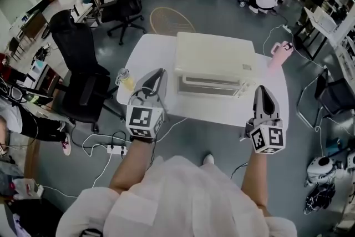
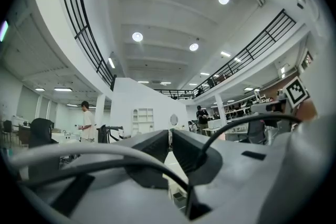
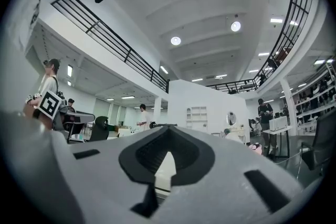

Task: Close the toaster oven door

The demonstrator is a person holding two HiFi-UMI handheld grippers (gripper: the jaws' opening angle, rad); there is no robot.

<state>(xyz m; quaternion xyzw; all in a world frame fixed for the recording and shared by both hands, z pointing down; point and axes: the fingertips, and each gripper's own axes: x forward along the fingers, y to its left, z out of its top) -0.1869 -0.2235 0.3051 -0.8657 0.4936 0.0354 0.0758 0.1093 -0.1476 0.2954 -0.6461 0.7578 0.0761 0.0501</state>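
In the head view a cream toaster oven [image 1: 214,56] stands on the white table [image 1: 147,47], its front towards me. Its door [image 1: 209,86] looks upright against the front, with a long handle across it. My left gripper [image 1: 160,72] is held up over the table's near left edge, jaws shut on nothing, just left of the oven front. My right gripper [image 1: 260,89] hovers at the oven's near right corner, also shut and empty. Both gripper views point slightly upward at the hall and ceiling; the left gripper [image 2: 169,136] and right gripper [image 3: 167,131] show their pads together.
A small bottle [image 1: 124,78] with yellow liquid stands at the table's left edge, a pink object [image 1: 280,53] at its far right corner. Black office chairs [image 1: 83,83] stand to the left. A power strip [image 1: 115,149] and cables lie on the floor below.
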